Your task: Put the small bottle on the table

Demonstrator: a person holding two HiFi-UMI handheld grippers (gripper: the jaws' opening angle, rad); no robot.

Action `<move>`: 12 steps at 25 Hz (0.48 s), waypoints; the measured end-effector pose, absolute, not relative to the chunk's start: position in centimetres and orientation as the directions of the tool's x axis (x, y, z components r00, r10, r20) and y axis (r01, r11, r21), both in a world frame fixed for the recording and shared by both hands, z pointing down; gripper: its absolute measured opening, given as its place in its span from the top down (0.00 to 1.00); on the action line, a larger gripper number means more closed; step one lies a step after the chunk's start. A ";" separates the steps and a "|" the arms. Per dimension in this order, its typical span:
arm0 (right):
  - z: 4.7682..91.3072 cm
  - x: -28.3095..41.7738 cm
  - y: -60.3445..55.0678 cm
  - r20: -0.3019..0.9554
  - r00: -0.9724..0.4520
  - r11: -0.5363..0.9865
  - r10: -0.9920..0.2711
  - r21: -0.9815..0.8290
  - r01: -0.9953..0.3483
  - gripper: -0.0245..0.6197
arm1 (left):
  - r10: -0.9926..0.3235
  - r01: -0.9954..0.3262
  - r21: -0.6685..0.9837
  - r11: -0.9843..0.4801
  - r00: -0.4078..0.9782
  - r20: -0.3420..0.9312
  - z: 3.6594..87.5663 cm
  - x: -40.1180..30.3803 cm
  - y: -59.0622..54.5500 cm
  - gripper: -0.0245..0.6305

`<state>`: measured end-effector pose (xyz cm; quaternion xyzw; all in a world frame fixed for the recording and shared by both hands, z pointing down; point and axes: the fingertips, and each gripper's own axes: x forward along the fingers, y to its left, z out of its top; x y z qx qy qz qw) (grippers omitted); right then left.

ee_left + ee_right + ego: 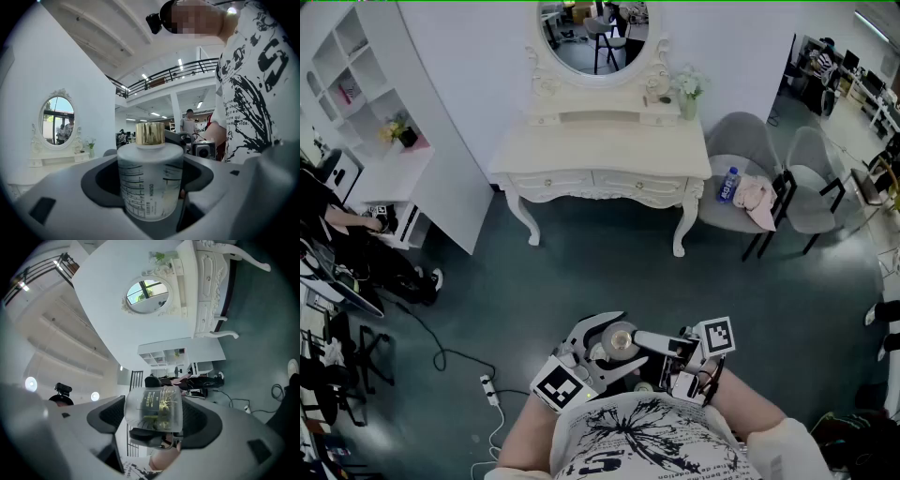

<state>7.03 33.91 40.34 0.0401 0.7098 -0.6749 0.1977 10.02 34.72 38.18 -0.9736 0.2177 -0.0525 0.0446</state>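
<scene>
A small frosted bottle (619, 339) with a gold cap is held upright in the air, close to my chest. My left gripper (617, 347) reaches it from the left and my right gripper (643, 352) from the right, so both close on it from opposite sides. In the left gripper view the bottle (150, 180) fills the gap between the jaws of the left gripper (150, 190). The right gripper view shows the bottle (153, 411) with gold print, sitting between the jaws of the right gripper (153, 423). The white dressing table (600, 155) stands far ahead against the wall.
Two grey chairs (741, 150) stand right of the table, one with a blue-capped bottle (728, 185) and a pink cloth. A white shelf unit (366, 103) stands at the left. A power strip (490, 389) and cable lie on the dark floor. A person sits at the far left.
</scene>
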 end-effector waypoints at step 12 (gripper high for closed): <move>40.0 6.9 33.3 -0.328 -0.921 0.085 -0.210 -0.945 0.317 0.39 | -0.426 -0.417 -0.102 -0.903 0.900 0.092 38.1 9.9 34.1 0.43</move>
